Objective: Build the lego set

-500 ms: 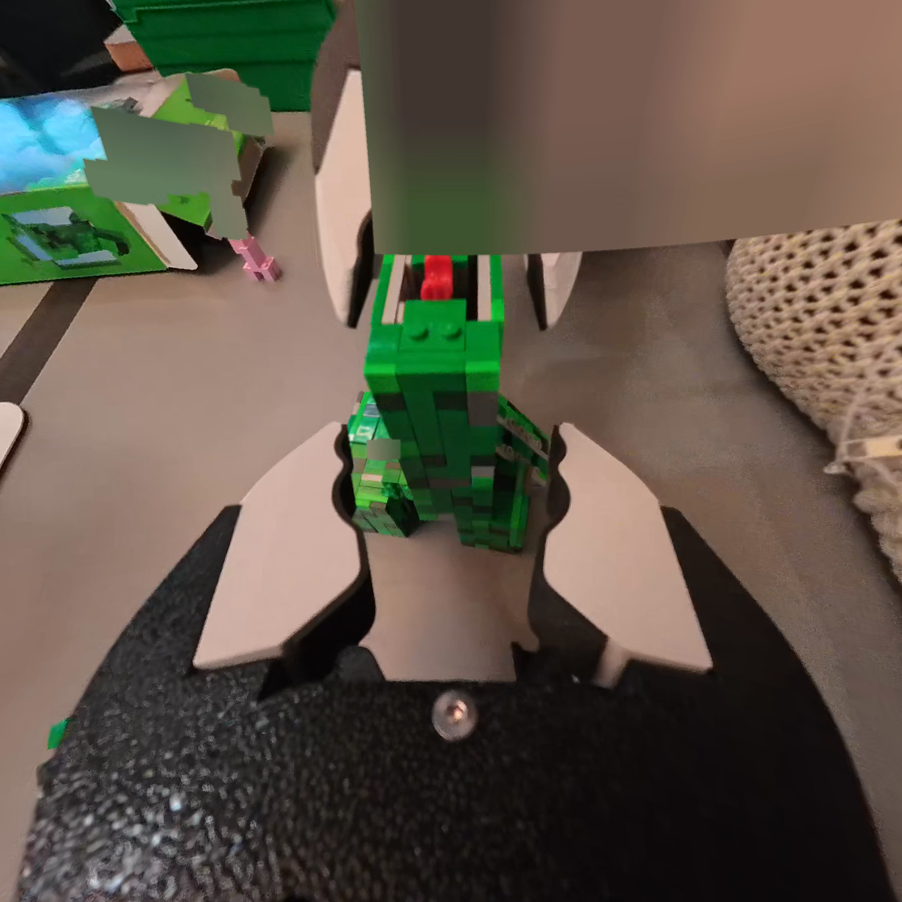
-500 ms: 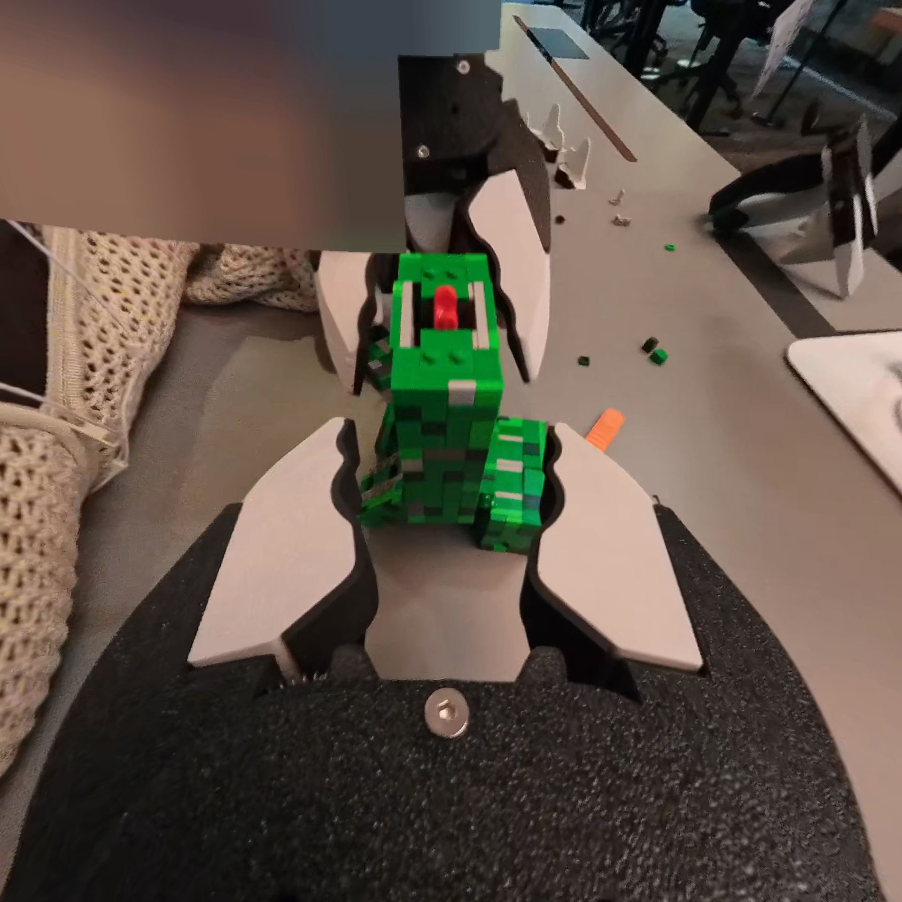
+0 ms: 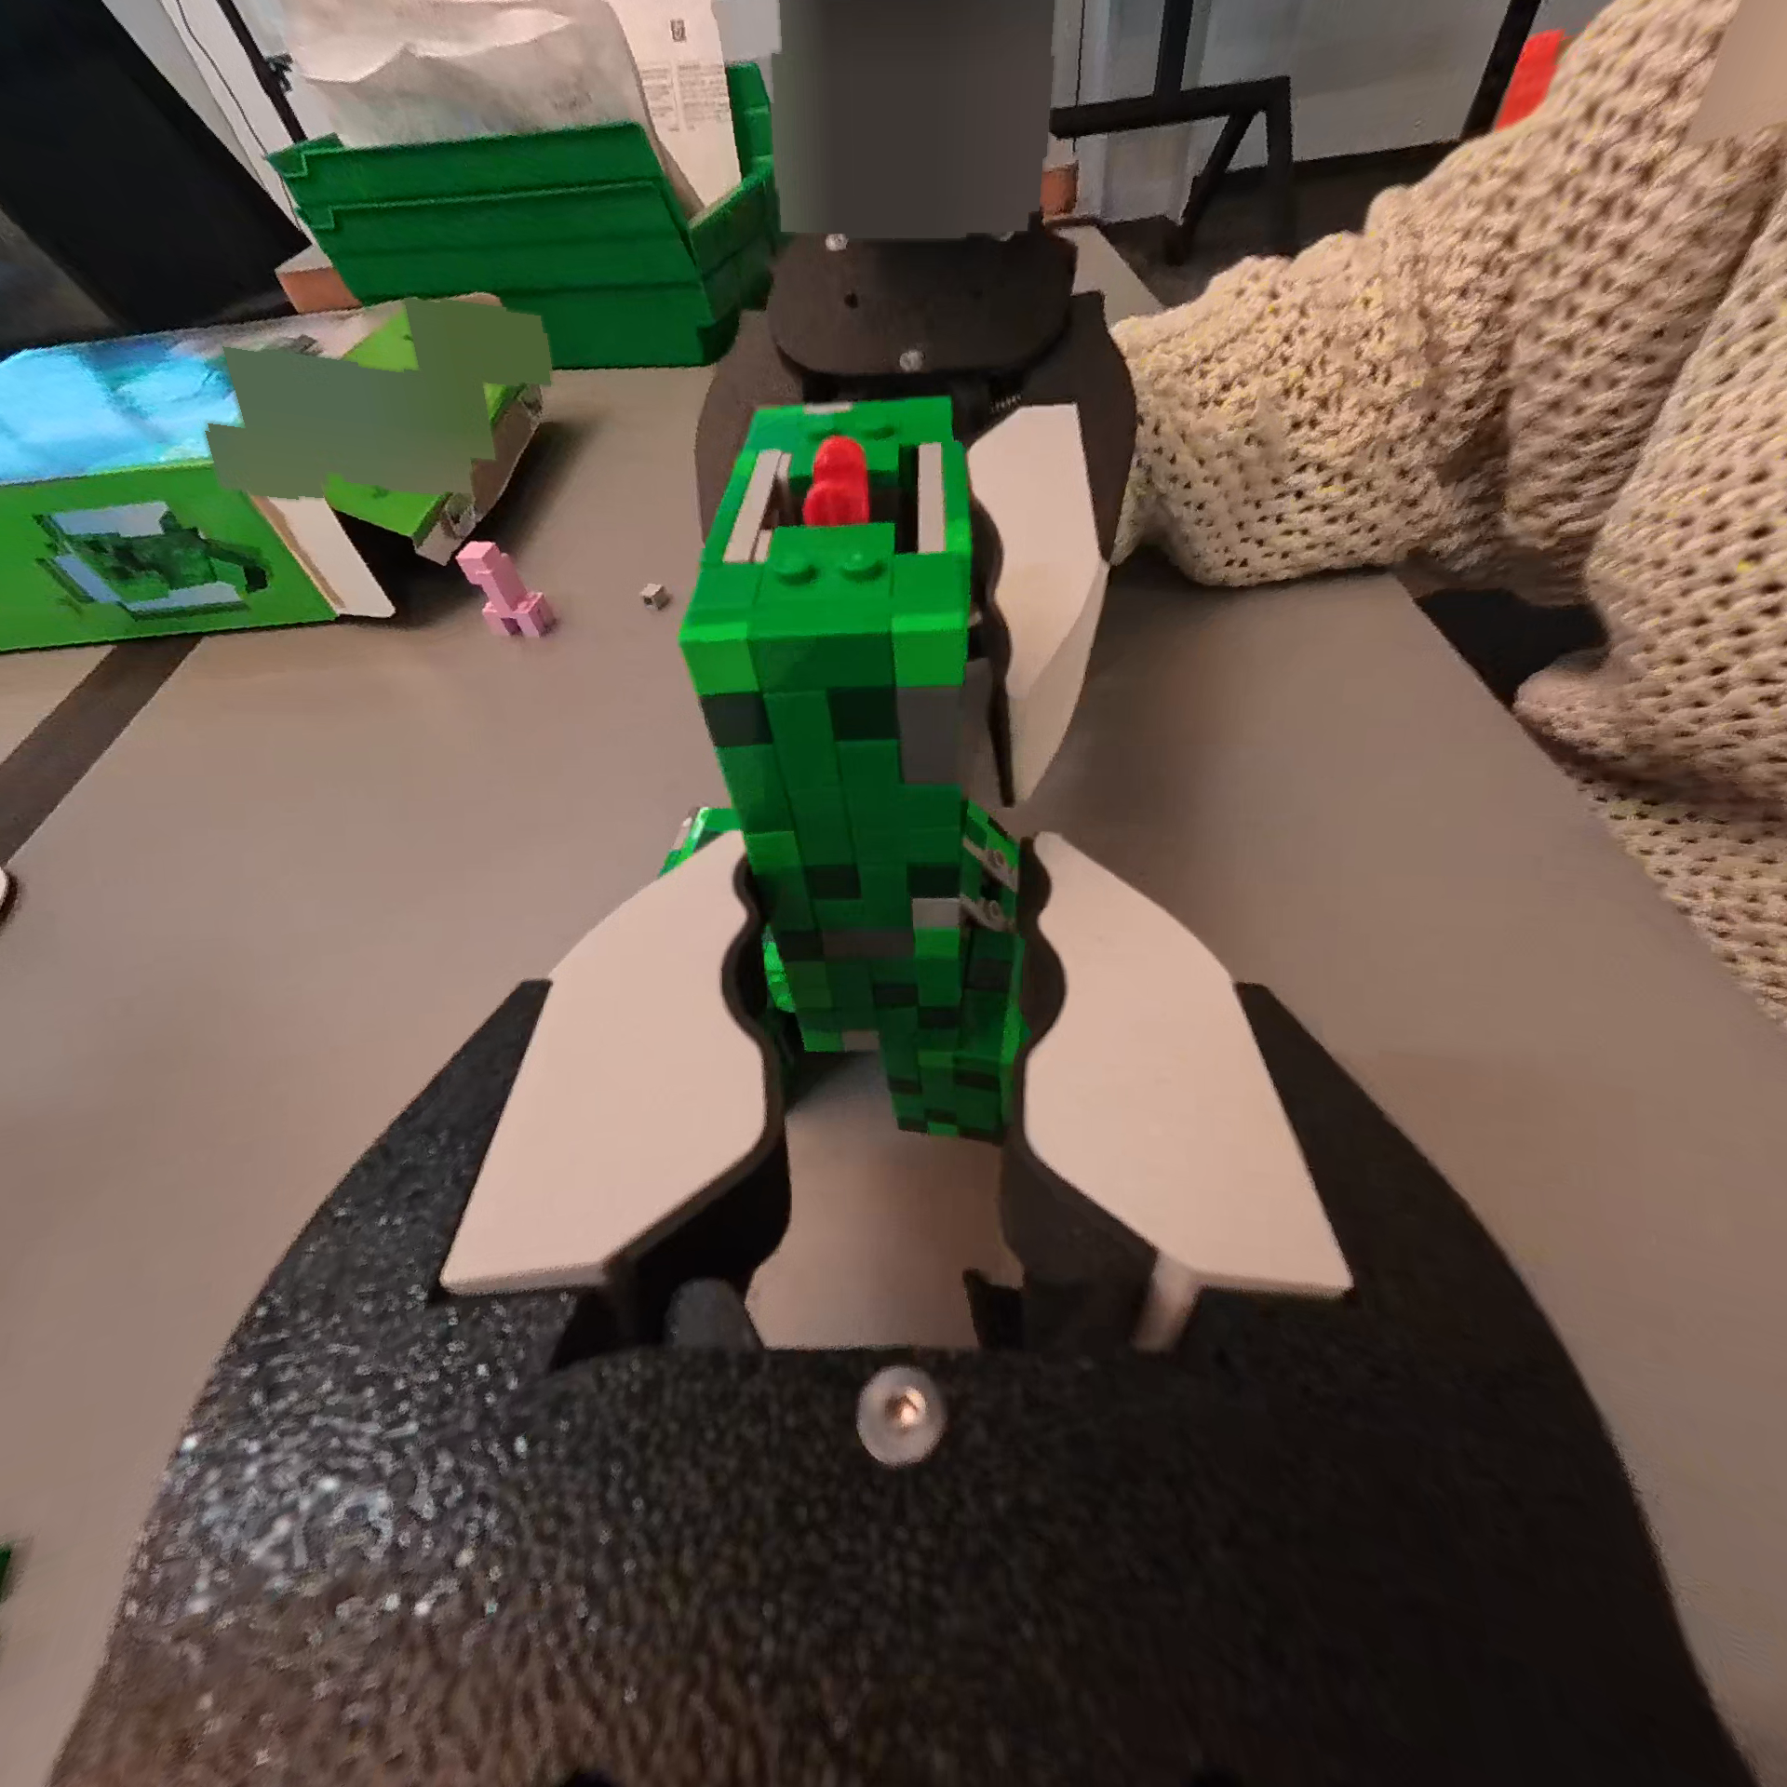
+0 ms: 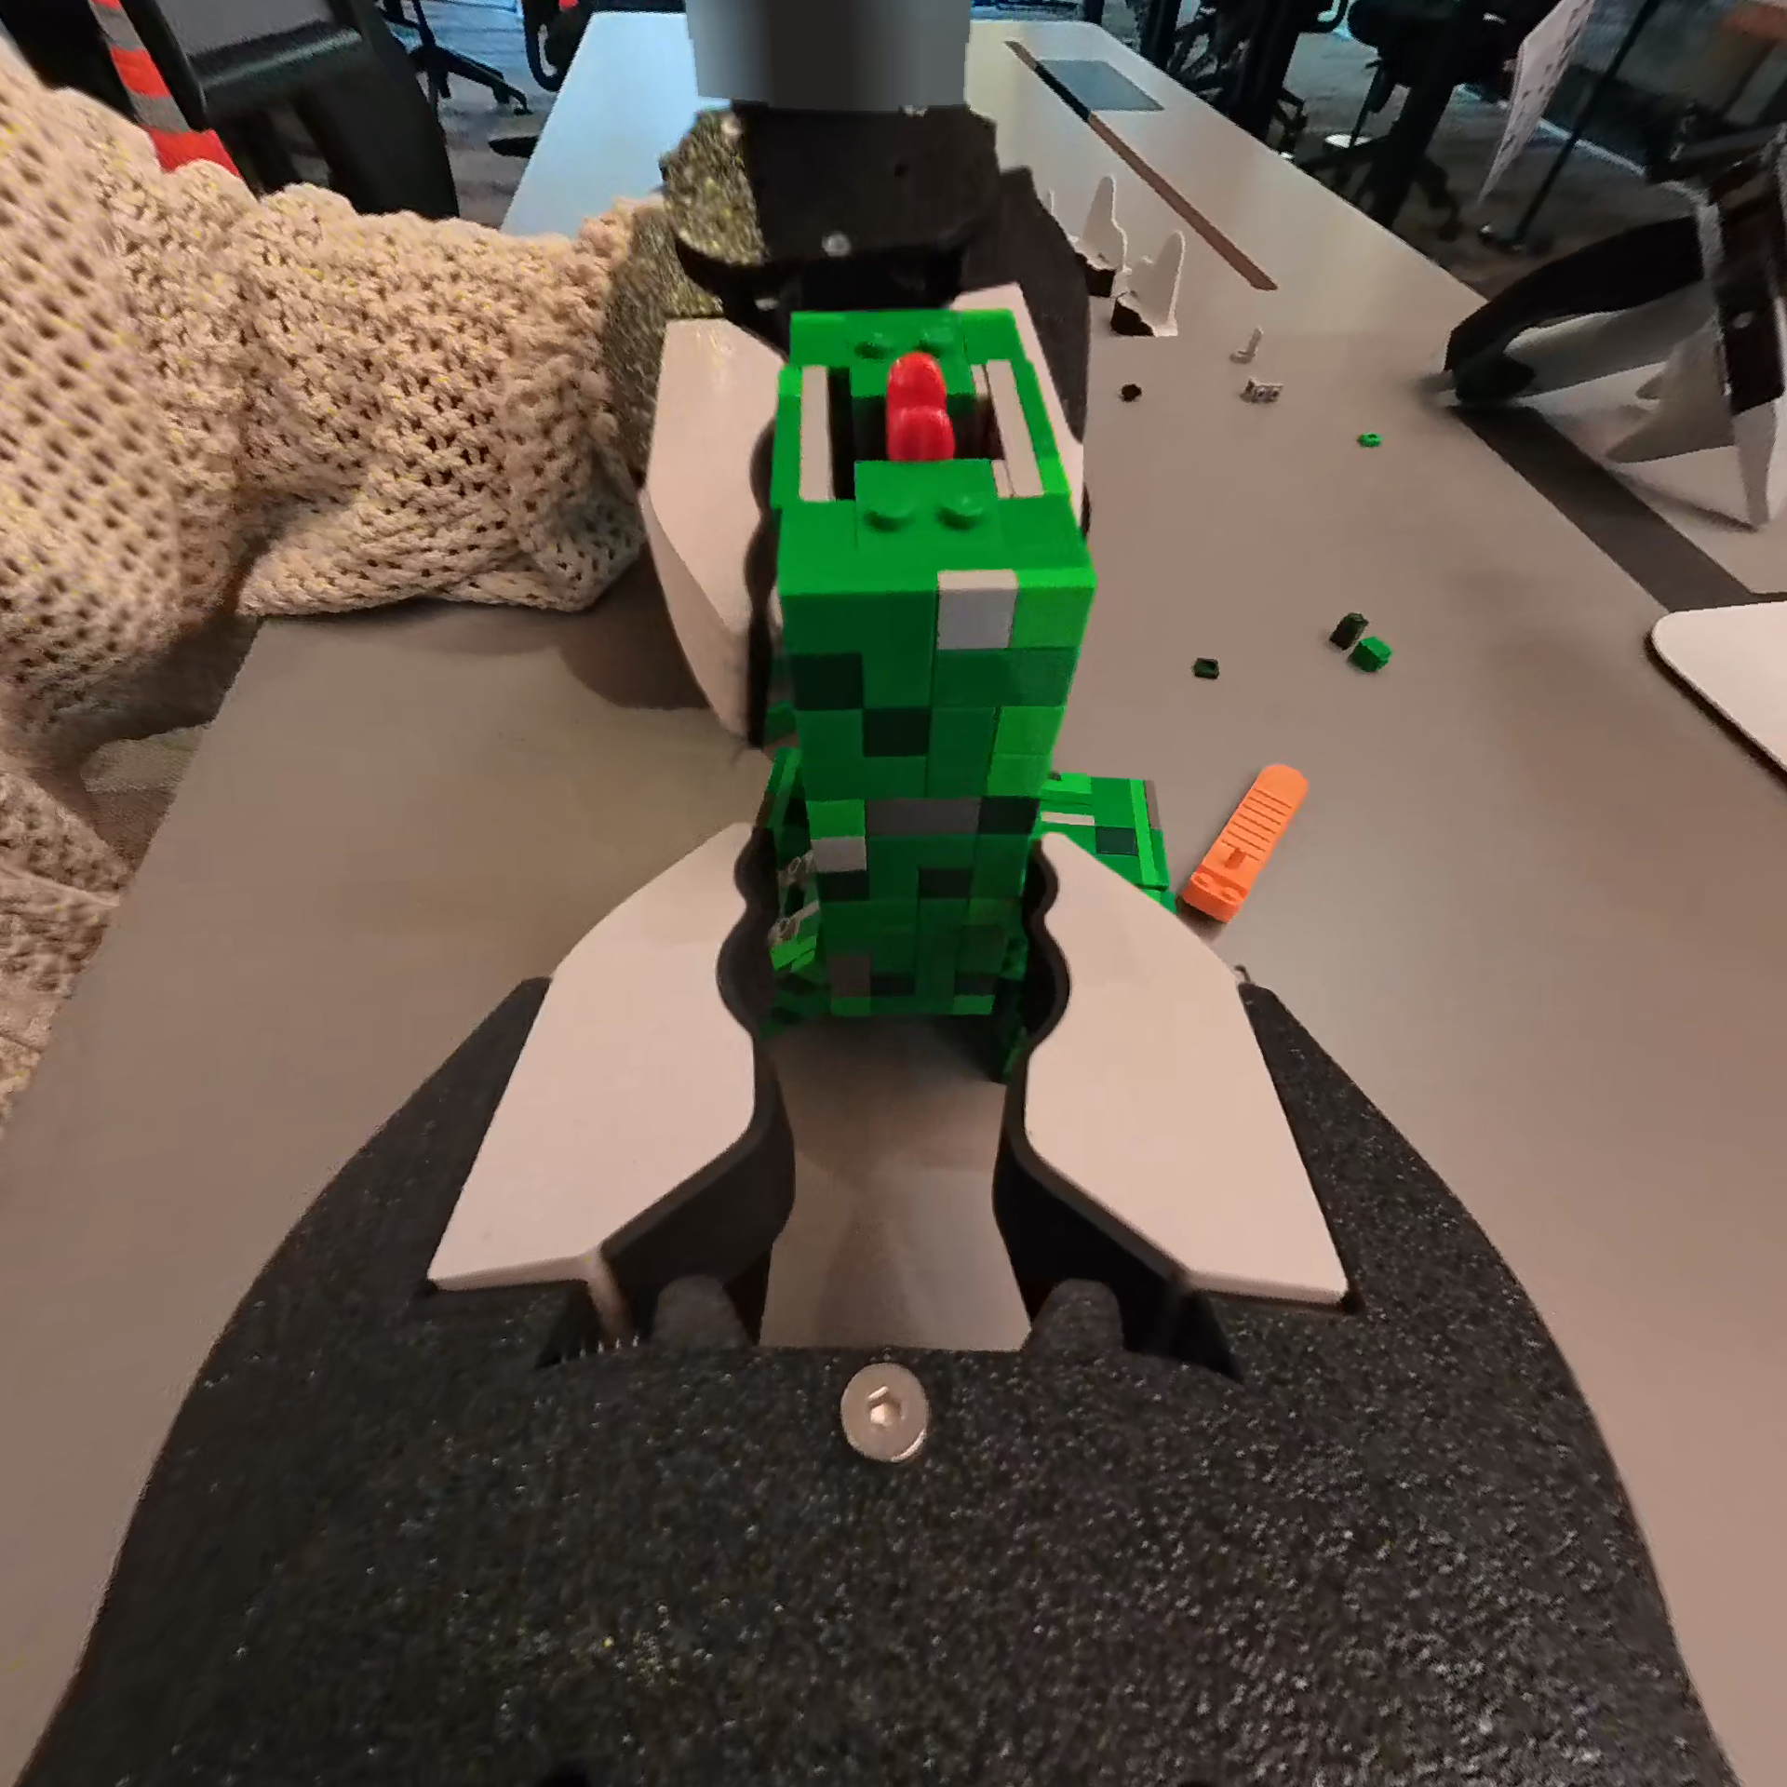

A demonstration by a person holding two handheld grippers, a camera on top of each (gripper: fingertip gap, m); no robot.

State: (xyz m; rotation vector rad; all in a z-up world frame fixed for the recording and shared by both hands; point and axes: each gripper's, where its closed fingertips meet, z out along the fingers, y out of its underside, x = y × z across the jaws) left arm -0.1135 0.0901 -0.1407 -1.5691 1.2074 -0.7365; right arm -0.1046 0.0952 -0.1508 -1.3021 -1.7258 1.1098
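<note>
both grippers (image 3: 885,943) (image 4: 890,928) face-to-face, jaws part closed.

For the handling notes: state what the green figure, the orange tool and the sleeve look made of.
Green figure: hard glossy plastic bricks, with studs and sharp seams. Orange tool: moulded plastic, probably matte, with a ribbed top. Sleeve: soft cream open-knit yarn, holes visible.

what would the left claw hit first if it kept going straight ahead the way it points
Probably the green lego figure: it stands between the left claw tips already. Behind it comes the right claw, facing the other way.
</note>
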